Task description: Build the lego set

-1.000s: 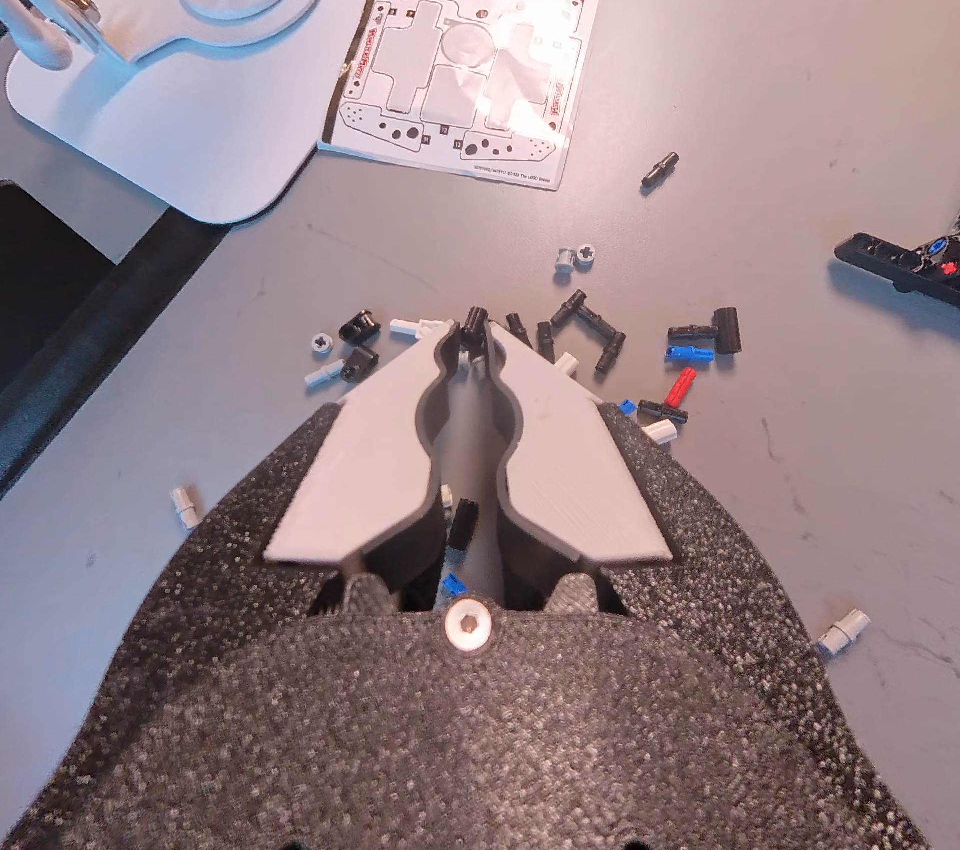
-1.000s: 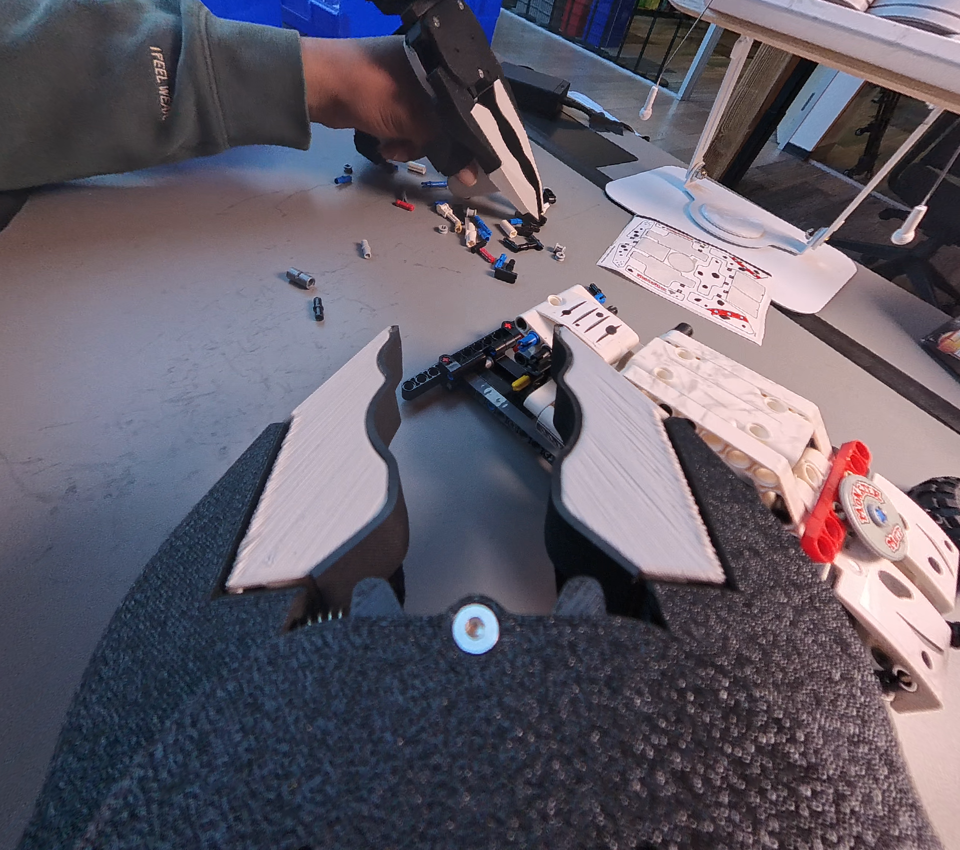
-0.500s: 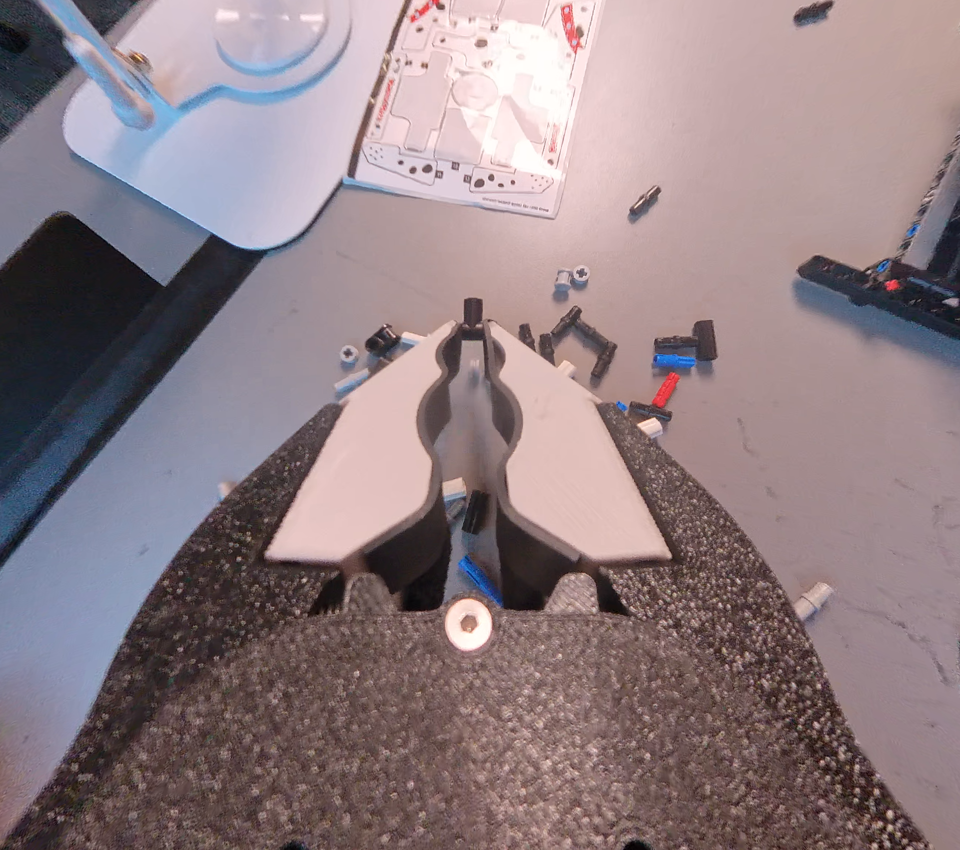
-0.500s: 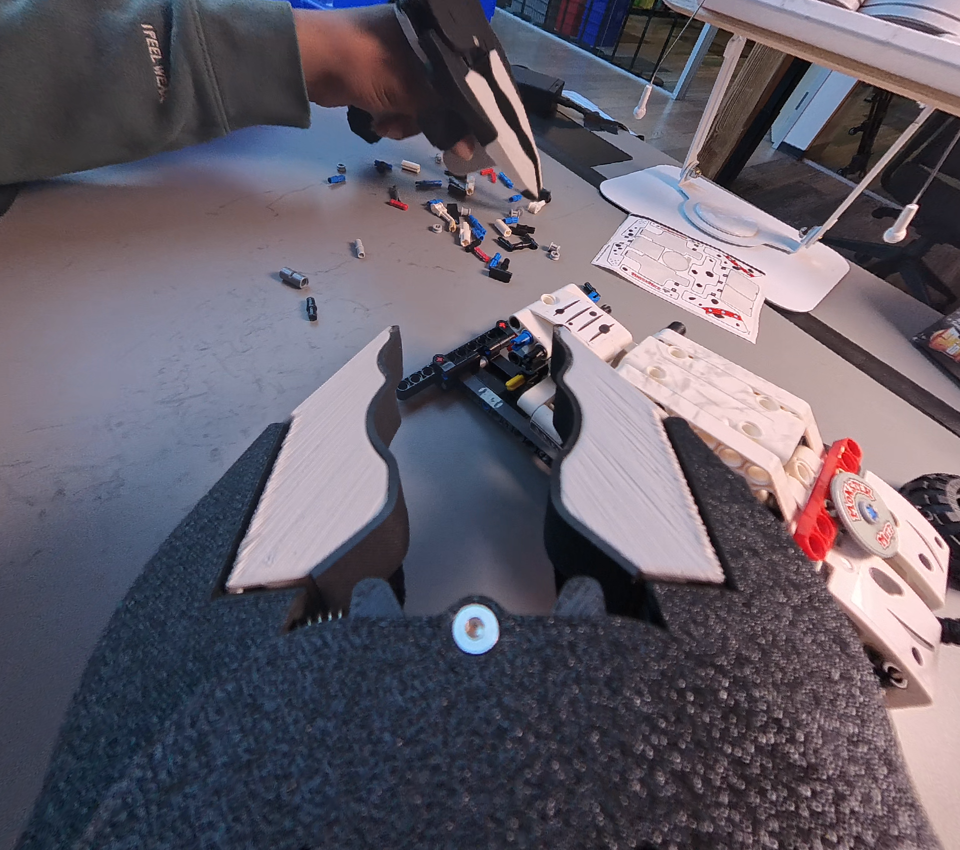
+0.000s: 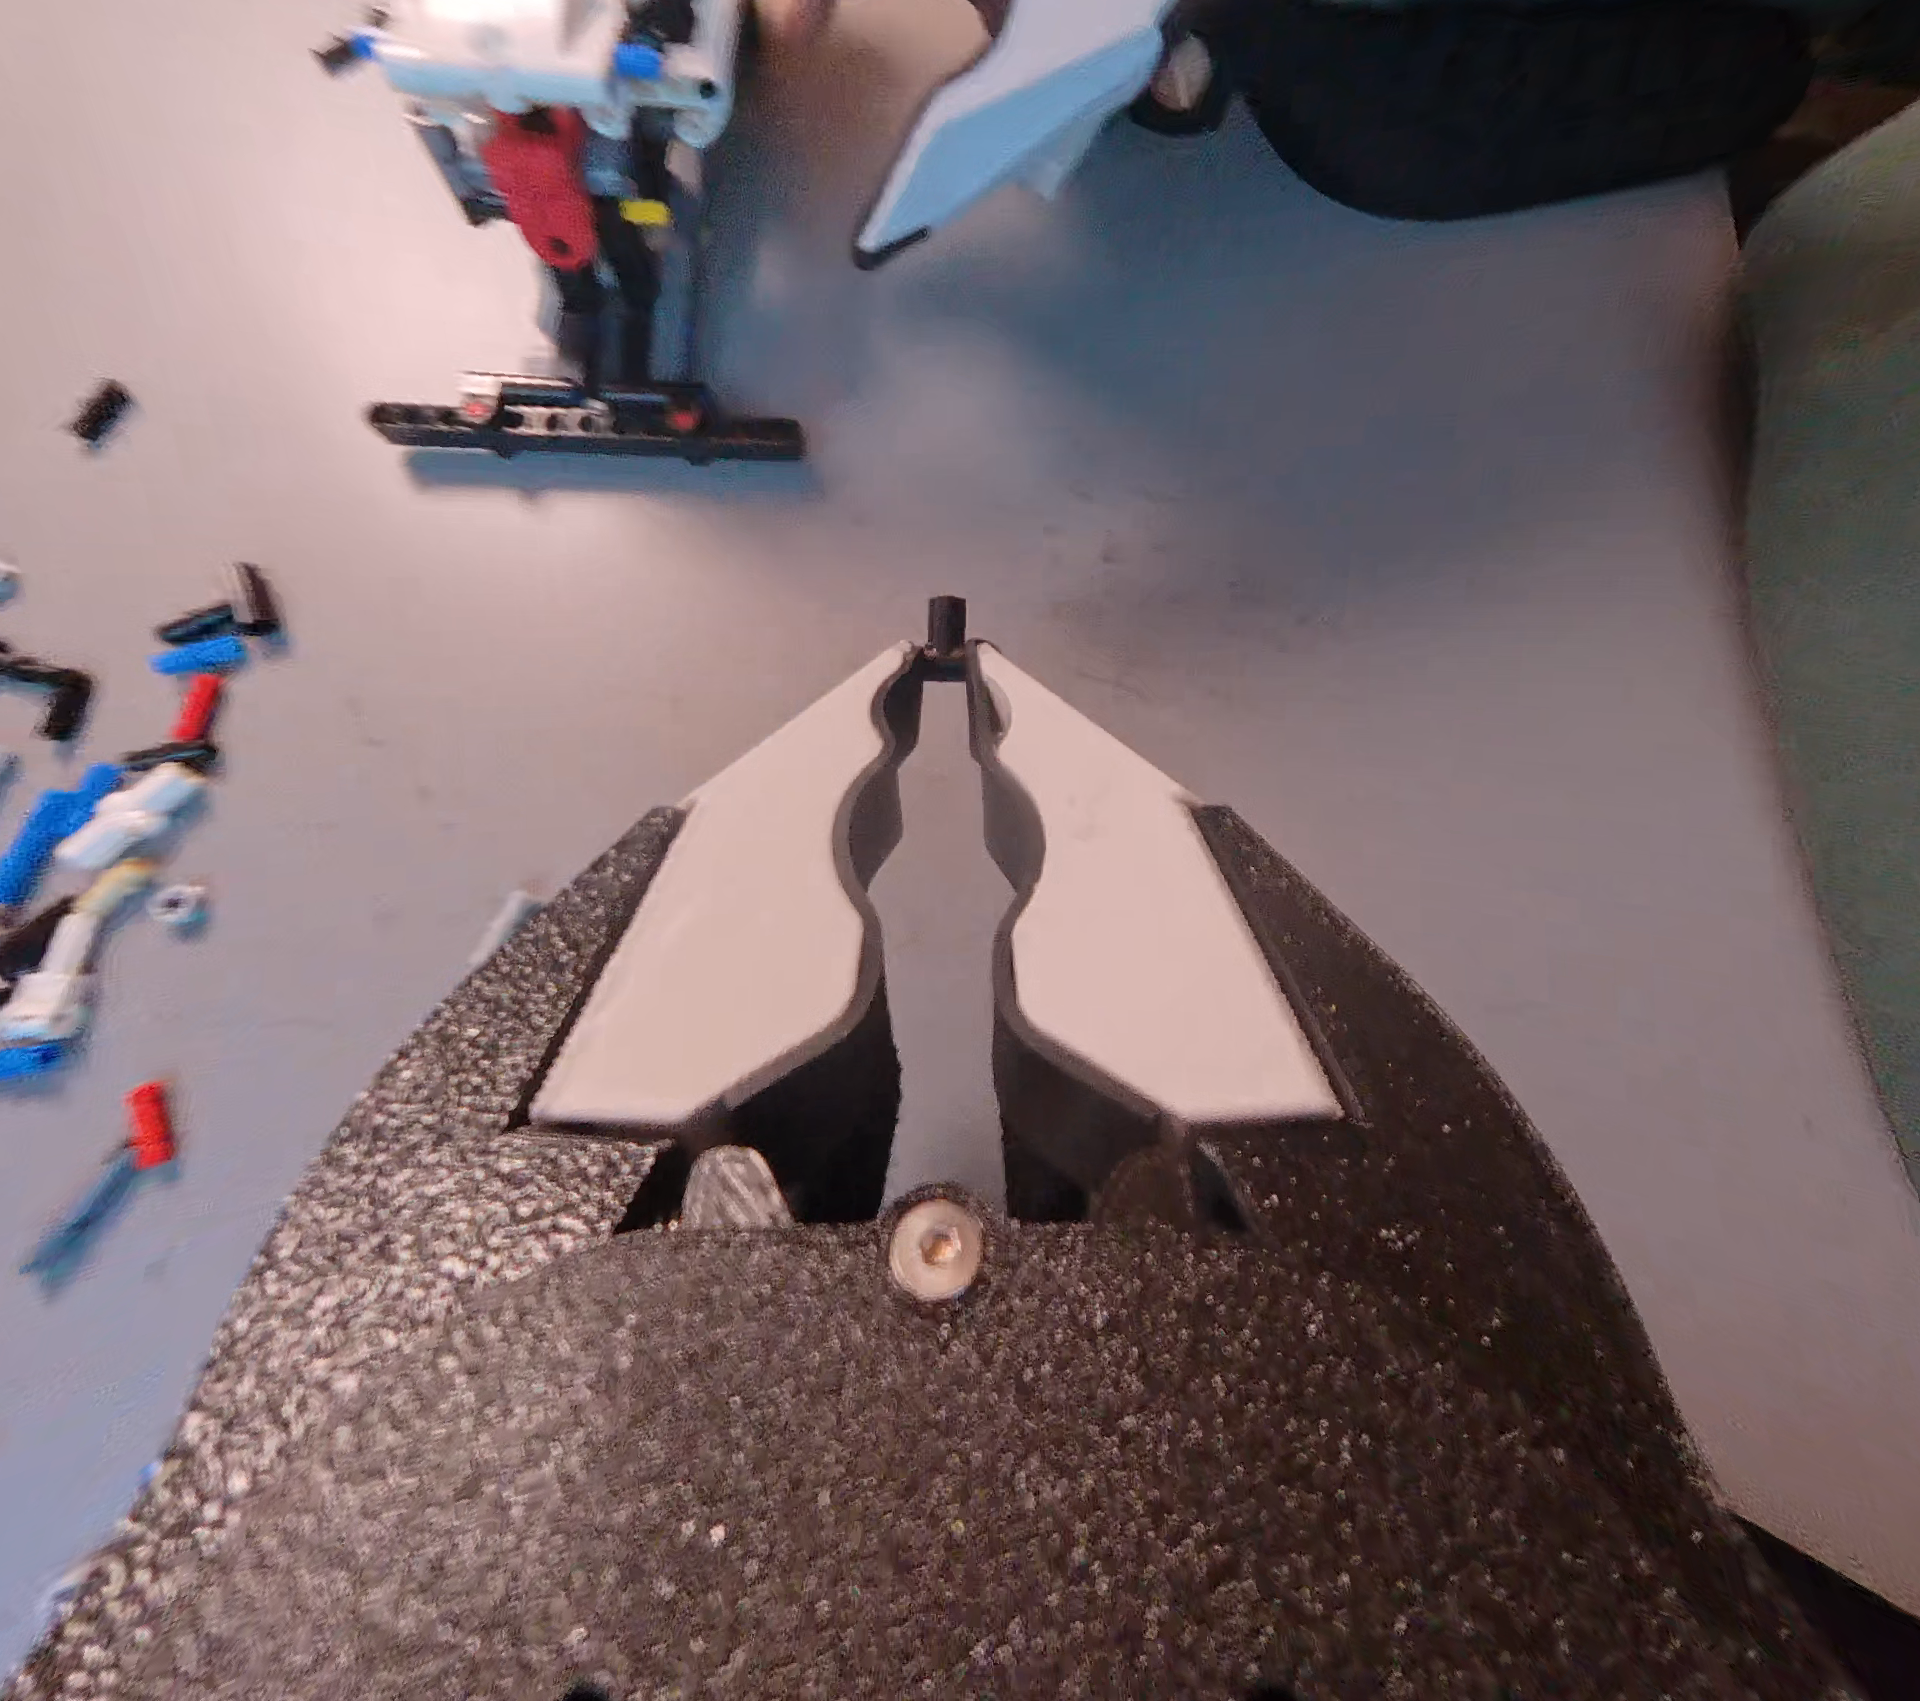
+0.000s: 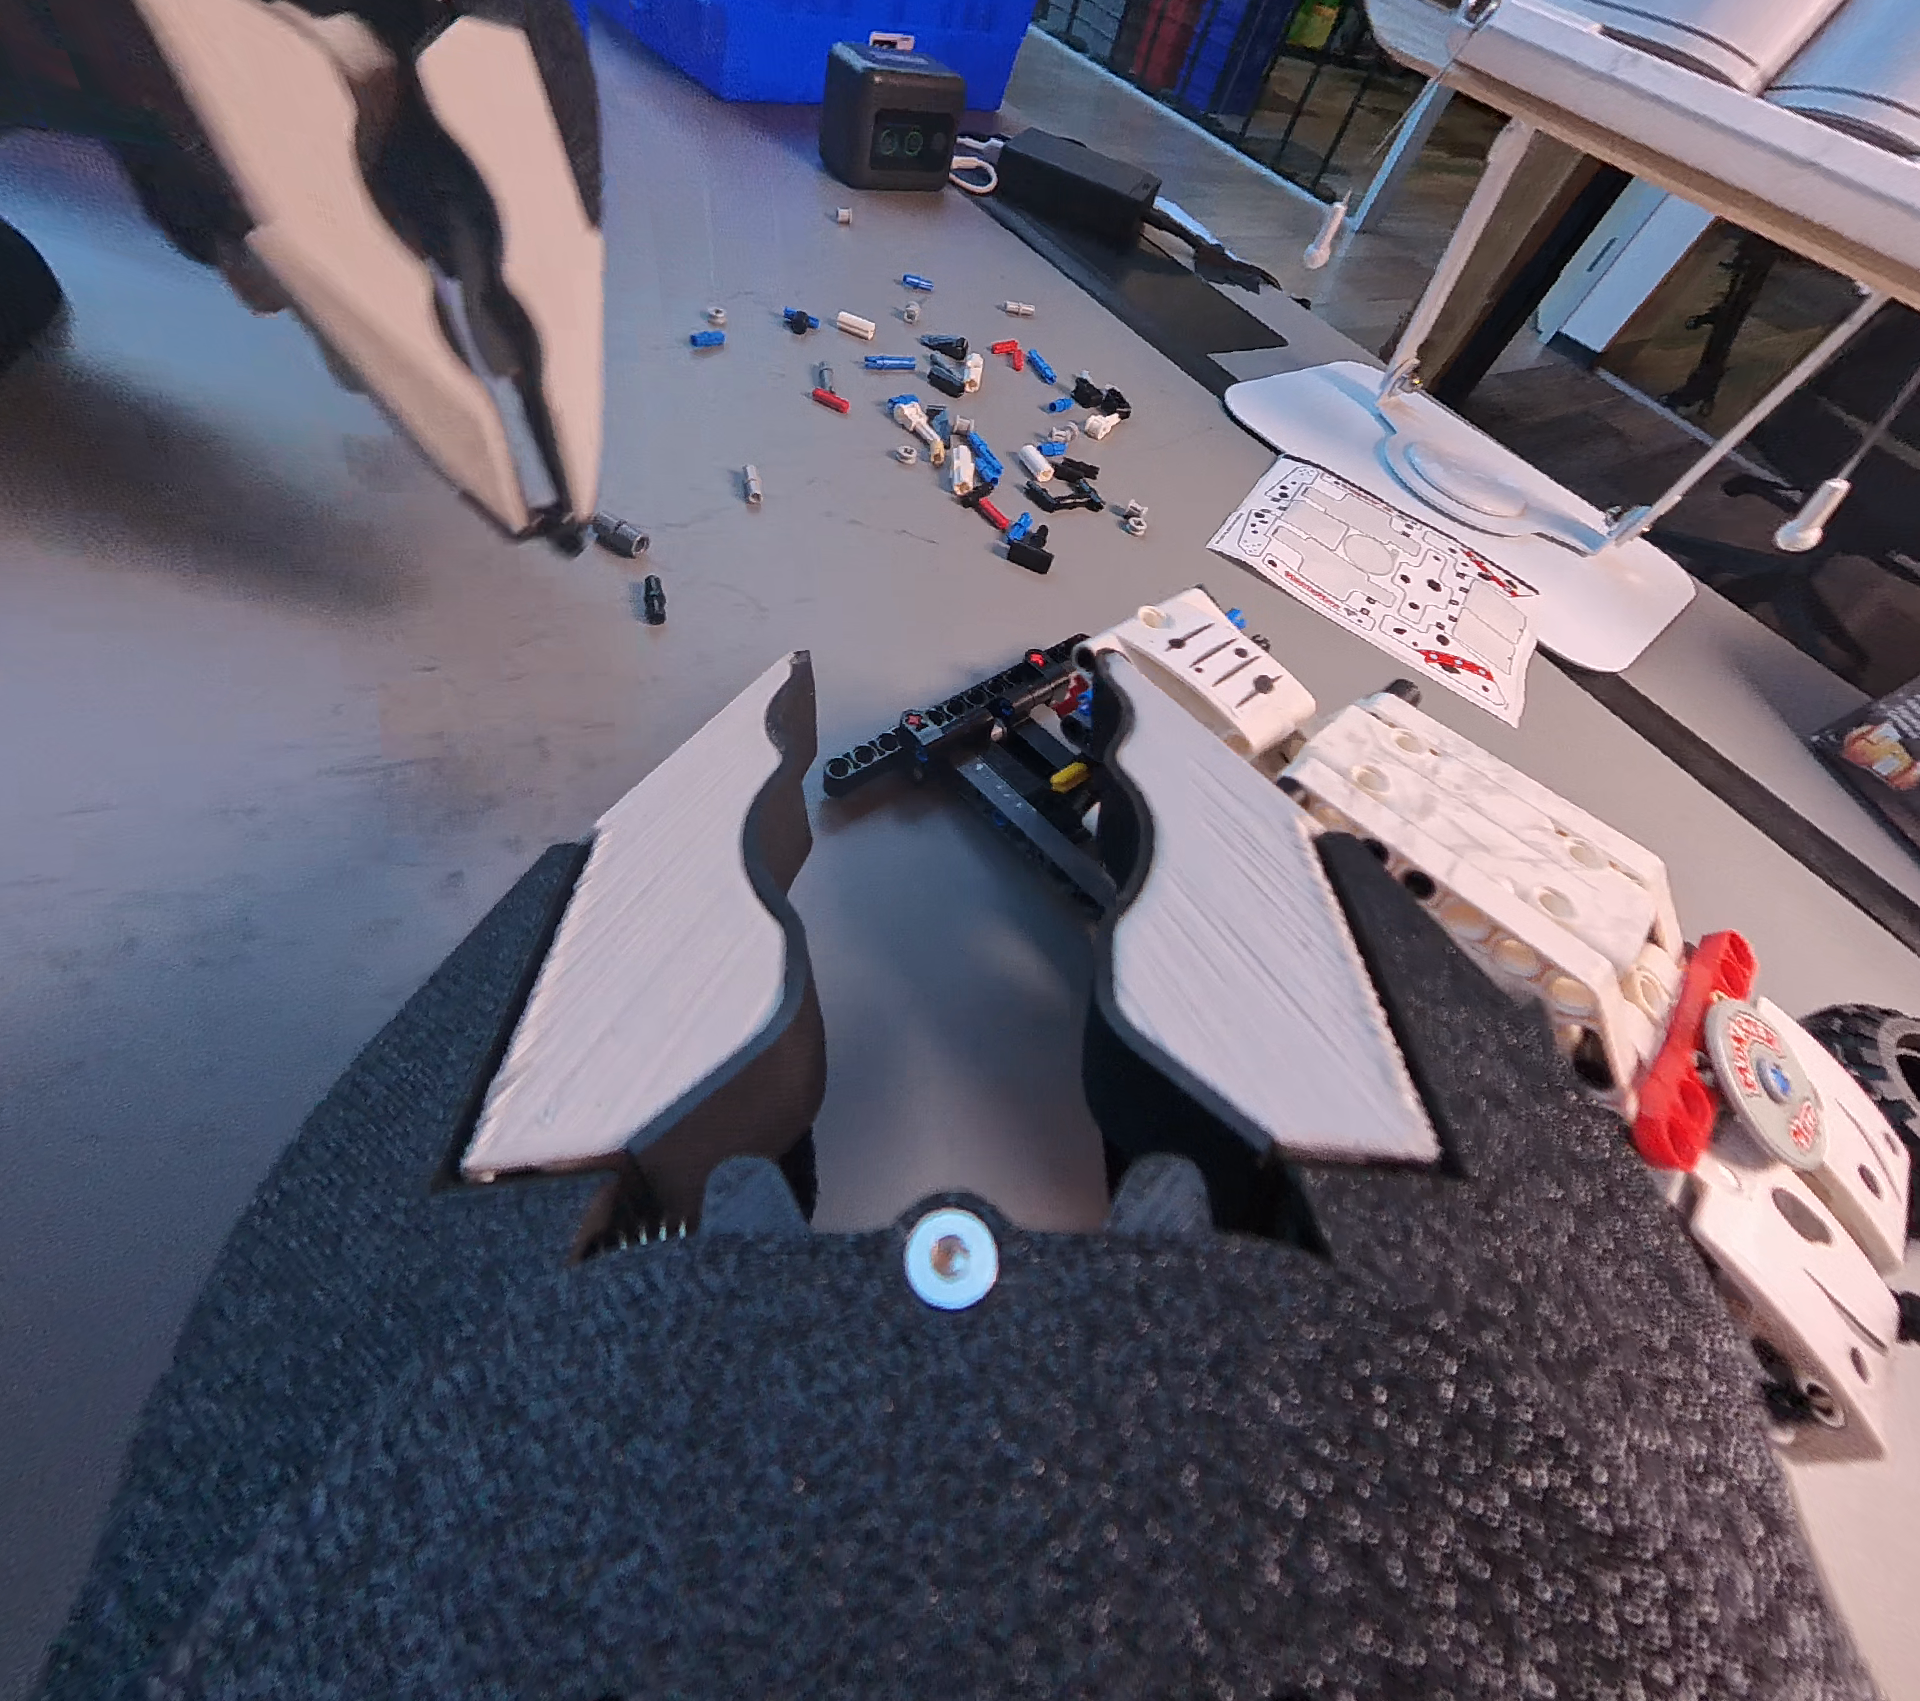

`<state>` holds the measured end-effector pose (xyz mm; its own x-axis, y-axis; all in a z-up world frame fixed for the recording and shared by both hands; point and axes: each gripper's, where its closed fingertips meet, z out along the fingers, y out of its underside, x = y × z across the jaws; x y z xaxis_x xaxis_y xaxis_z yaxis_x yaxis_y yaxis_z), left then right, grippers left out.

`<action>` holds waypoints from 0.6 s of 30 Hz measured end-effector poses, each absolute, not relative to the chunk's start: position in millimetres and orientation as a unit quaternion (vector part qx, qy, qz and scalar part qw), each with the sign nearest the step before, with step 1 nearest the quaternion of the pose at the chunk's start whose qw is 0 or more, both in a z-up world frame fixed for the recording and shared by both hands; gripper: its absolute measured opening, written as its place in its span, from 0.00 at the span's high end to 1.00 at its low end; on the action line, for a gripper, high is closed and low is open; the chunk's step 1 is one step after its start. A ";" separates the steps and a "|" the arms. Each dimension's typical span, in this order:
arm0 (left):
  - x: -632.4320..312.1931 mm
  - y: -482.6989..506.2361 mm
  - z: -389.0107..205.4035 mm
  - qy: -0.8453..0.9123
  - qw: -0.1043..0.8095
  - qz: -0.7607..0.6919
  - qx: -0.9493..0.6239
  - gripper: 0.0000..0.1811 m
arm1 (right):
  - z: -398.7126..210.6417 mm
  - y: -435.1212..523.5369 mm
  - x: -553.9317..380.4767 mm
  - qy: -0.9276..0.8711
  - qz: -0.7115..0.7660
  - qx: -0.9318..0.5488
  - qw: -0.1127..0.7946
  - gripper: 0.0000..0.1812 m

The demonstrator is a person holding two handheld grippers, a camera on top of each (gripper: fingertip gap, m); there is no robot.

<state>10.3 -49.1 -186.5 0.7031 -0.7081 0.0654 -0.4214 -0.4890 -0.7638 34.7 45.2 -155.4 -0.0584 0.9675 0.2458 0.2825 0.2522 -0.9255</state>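
The left gripper (image 5: 943, 656) has swung away from the loose parts (image 6: 977, 425), clenching a black pin (image 5: 945, 625) at its fingertips; the right gripper (image 6: 951, 680) gapes, the white model (image 6: 1455, 851) beside its right finger.

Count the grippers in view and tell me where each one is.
2. The left gripper, shut on a small black pin, hangs above the table near the loose pieces. The right gripper is open, low beside the white lego car. None seems hidden.
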 end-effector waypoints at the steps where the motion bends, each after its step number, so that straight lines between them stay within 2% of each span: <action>1: 18.2 -56.2 -194.8 0.344 0.370 -0.193 -0.841 0.96 | -156.9 43.1 34.2 -0.638 0.355 -0.490 0.476 0.71; 6: 31.2 -67.6 -218.2 0.380 0.335 -0.175 -0.845 0.96 | -158.6 36.8 32.7 -0.656 0.332 -0.466 0.493 0.73; 18: 23.0 -70.7 -226.0 0.399 0.326 -0.141 -0.845 0.94 | -166.8 30.2 30.0 -0.685 0.282 -0.435 0.512 0.74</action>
